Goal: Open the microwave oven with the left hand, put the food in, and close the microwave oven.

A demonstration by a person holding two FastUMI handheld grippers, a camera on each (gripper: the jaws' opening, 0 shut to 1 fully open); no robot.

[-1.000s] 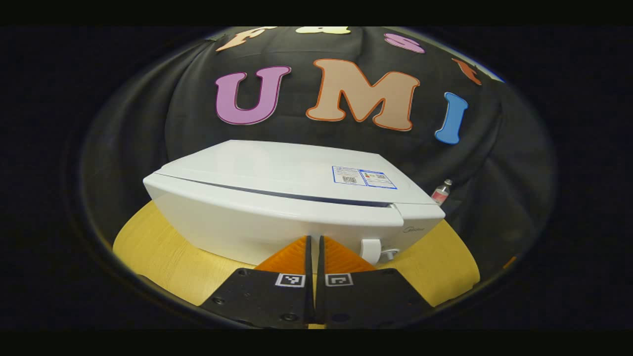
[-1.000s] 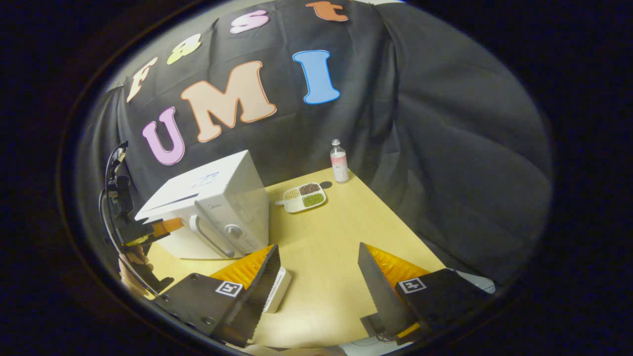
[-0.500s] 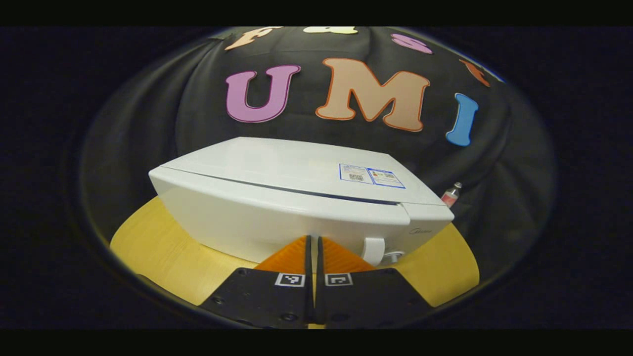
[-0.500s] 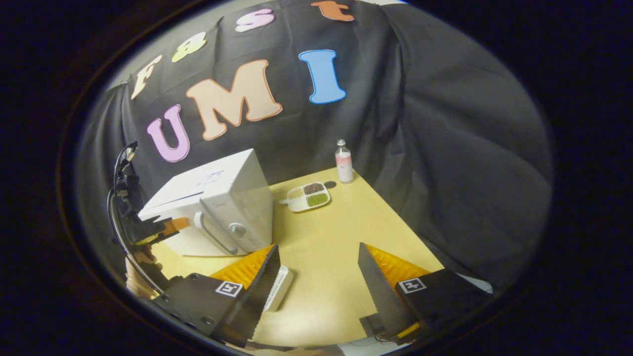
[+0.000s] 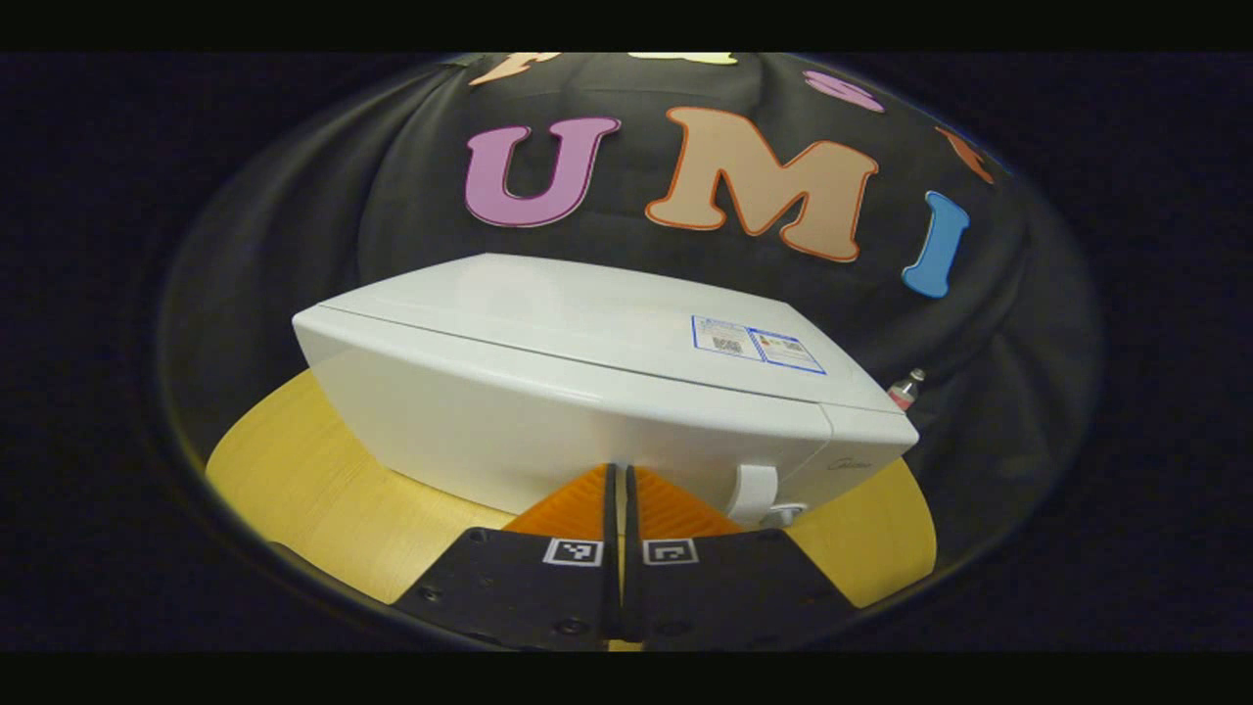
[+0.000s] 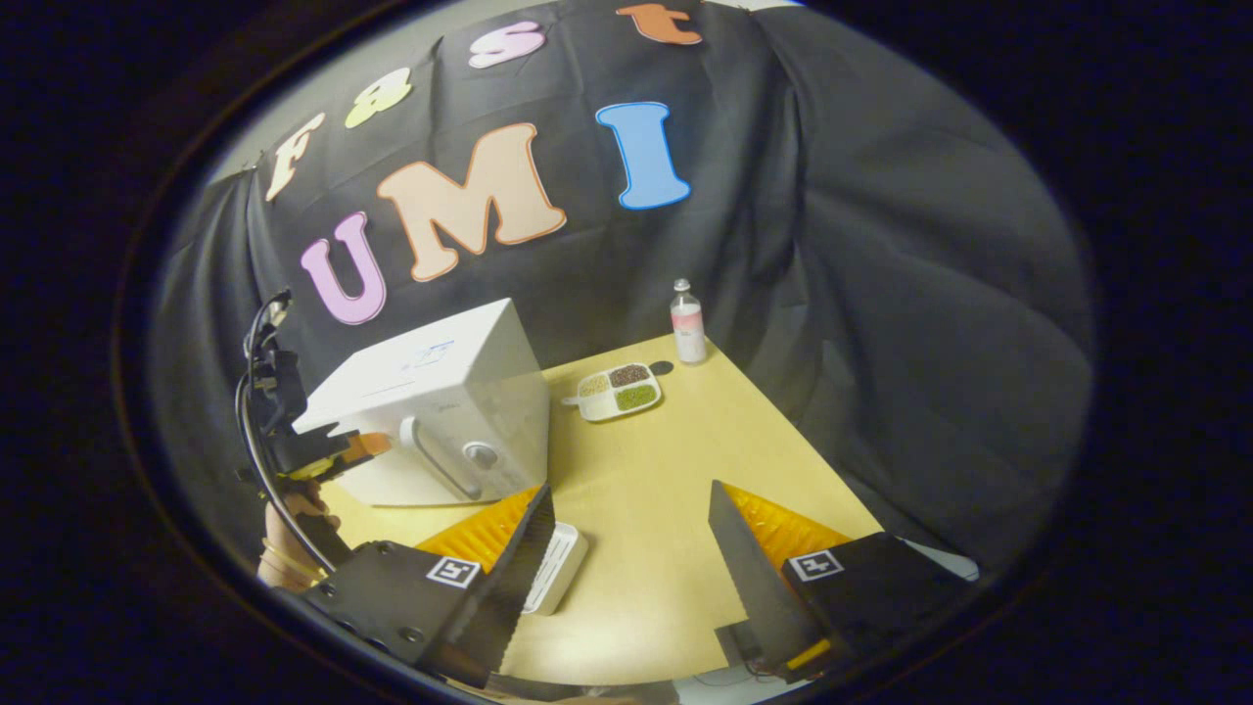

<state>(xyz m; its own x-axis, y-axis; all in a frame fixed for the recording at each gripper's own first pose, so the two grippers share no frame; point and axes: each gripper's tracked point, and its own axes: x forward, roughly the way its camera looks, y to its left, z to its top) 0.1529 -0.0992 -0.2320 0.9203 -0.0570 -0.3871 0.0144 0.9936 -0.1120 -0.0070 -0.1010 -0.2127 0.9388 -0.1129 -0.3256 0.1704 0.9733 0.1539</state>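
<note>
Watching the microwave (image 5: 587,392) first, I am seeing the dark gap that was running along the top of its door a second ago closing to a thin seam, so the door is now sitting flush with the glossy white, round-cornered body. I am reading that as the closing push finishing. The pale wood-grain table (image 6: 666,490) is carrying everything, smooth and matte. My left gripper (image 5: 618,490) is holding its ribbed fingers pressed together with nothing between them, tips right up against the smooth door front, just beside the curved white handle (image 5: 754,490). In the right gripper view it (image 6: 367,446) is showing at the door's far side, with a hand (image 6: 284,548) behind it. My right gripper (image 6: 628,494) is hanging spread wide and empty over the table, well apart from the oven. A flat white rectangular thing (image 6: 558,568) is lying just beside its left finger. The divided food tray (image 6: 617,389), shallow with grainy dark, green and pale fillings, is sitting out on the table beside the oven, near the clear bottle (image 6: 688,323). That is worrying me: I cannot tell whether any food is actually inside.
</note>
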